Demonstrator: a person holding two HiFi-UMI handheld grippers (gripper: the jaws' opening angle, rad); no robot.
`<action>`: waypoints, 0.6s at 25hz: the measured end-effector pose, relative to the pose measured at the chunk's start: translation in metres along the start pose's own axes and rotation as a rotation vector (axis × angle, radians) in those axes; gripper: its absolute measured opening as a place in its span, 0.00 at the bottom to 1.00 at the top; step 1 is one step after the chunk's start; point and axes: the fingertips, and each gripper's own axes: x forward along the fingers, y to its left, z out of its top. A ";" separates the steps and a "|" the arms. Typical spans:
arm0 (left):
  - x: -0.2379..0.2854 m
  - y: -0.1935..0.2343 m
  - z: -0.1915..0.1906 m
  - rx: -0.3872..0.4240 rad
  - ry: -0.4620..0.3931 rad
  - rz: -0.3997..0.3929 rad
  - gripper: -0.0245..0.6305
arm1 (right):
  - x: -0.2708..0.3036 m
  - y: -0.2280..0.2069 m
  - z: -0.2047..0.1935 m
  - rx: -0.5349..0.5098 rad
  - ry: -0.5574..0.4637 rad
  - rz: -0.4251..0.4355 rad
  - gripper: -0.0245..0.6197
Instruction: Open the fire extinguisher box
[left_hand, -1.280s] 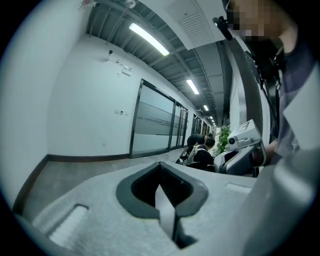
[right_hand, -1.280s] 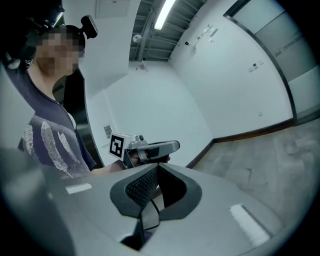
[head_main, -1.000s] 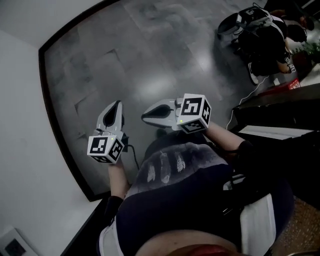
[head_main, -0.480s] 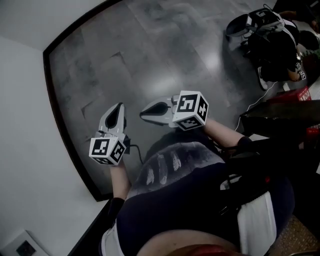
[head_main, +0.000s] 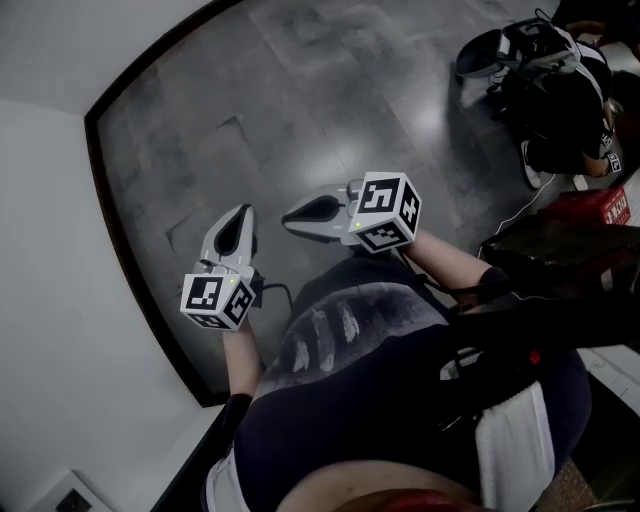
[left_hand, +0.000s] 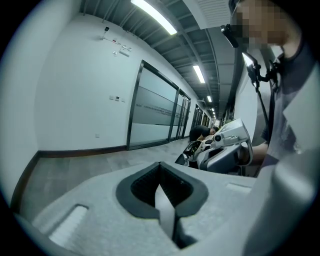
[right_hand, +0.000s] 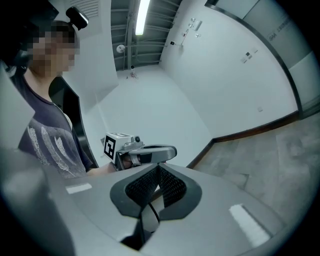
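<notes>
Head view shows the grey floor (head_main: 300, 110) and the skirting board (head_main: 133, 250) at 9 o'clock shifted since a second ago. The person is likely walking, and no fire extinguisher box appears in any view. The left gripper (head_main: 238, 215) and right gripper (head_main: 295, 213) are closed and empty, so opening has not begun.

I've got my dark feather-print T-shirt (head_main: 330, 345), pale grey left tool (head_main: 240, 215) and right tool (head_main: 295, 214), black-and-white marker cubes (head_main: 215, 298), one black cable (head_main: 278, 290).

L hand-held gripper (head_main: 238, 220) over grey floor (head_main: 300, 100)
</notes>
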 end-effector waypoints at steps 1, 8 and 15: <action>0.005 0.002 0.002 0.002 -0.002 0.011 0.04 | -0.005 -0.009 0.005 0.001 -0.007 -0.011 0.04; 0.029 0.042 0.015 -0.014 -0.009 0.054 0.04 | -0.017 -0.061 0.047 -0.013 -0.058 -0.092 0.04; 0.063 0.096 0.025 -0.041 -0.029 -0.023 0.04 | 0.012 -0.103 0.077 -0.032 -0.061 -0.160 0.04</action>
